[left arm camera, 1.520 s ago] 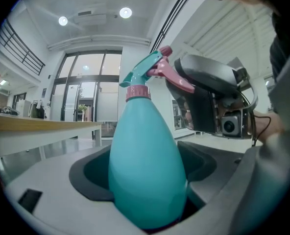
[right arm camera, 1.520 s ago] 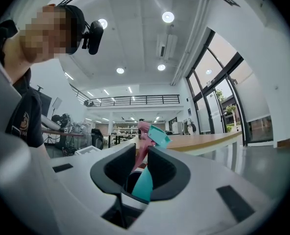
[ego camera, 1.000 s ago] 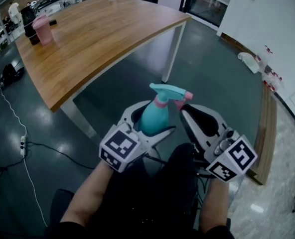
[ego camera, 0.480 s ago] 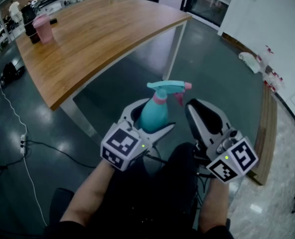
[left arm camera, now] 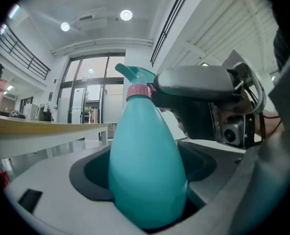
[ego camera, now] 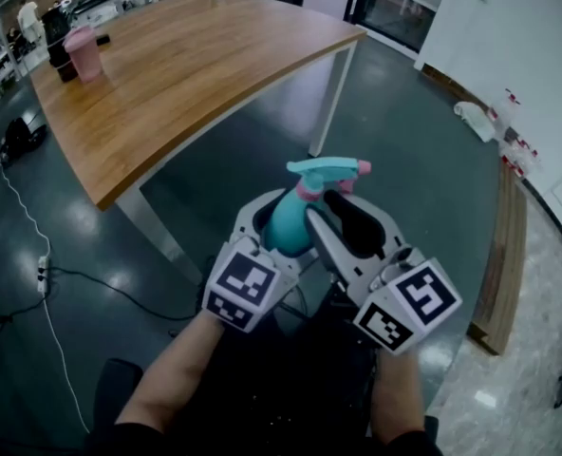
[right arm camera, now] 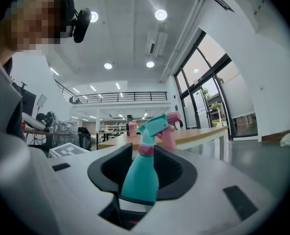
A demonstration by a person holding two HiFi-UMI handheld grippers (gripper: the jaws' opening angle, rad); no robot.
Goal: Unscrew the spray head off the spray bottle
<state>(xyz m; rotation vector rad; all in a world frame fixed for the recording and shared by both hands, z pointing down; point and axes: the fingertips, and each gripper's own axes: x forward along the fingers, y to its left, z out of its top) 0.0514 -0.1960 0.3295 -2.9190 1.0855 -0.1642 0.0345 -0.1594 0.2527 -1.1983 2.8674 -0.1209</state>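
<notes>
A teal spray bottle stands upright with my left gripper shut on its body. Its teal spray head has a pink nozzle and points right above a pink collar. My right gripper has come in from the right. Its jaws have just been opening and now stand on either side of the bottle's neck and shoulder, with gaps showing. In the right gripper view the bottle rises between the jaws of the right gripper, and the spray head stands above them.
A long wooden table on white legs stands ahead over the dark floor. A pink tumbler sits at its far left end. A cable runs along the floor at left. At the right are a wooden strip and a white bag.
My right gripper has moved left from beside the trigger until the bottle's neck is between its jaws, which are wider apart. My left gripper and the bottle have stayed put.
</notes>
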